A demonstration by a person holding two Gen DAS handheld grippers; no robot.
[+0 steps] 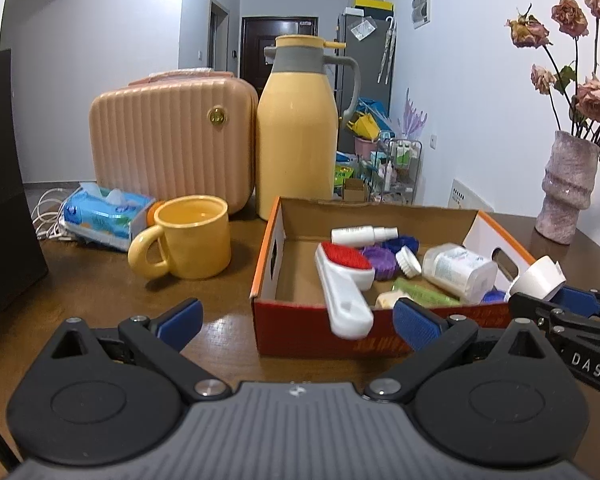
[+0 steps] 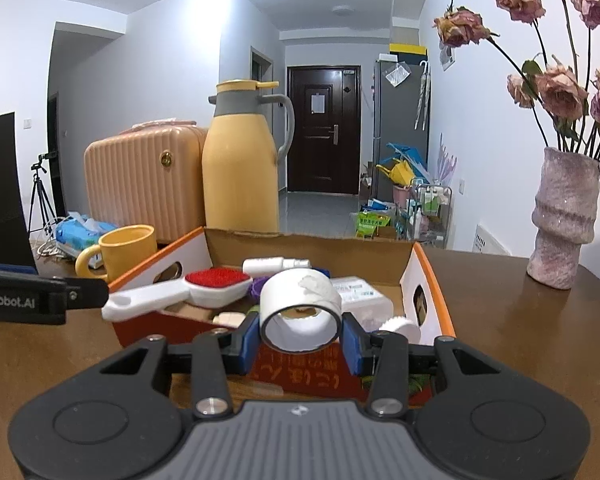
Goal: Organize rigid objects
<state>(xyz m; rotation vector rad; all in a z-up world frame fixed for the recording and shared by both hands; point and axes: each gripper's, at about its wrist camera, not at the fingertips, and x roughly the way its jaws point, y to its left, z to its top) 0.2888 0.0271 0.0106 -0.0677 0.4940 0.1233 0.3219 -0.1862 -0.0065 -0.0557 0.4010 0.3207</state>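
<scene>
table point(image 1: 100, 292): dark brown wood, glossy
cardboard box point(image 1: 296, 324): open, orange-red front, centre of table
mug point(image 1: 192, 236): yellow, left of box
jug point(image 1: 296, 132): yellow, grey handle, behind box
case point(image 1: 168, 136): pink ribbed, left of jug
tissue pack point(image 1: 100, 216): blue, left of mug
vase point(image 1: 568, 188): pink, far right

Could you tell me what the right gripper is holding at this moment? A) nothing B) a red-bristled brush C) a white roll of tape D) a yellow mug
C: in the right wrist view the right gripper has its jaws closed on the two sides of a white roll of tape, held in front of the cardboard box.
</scene>
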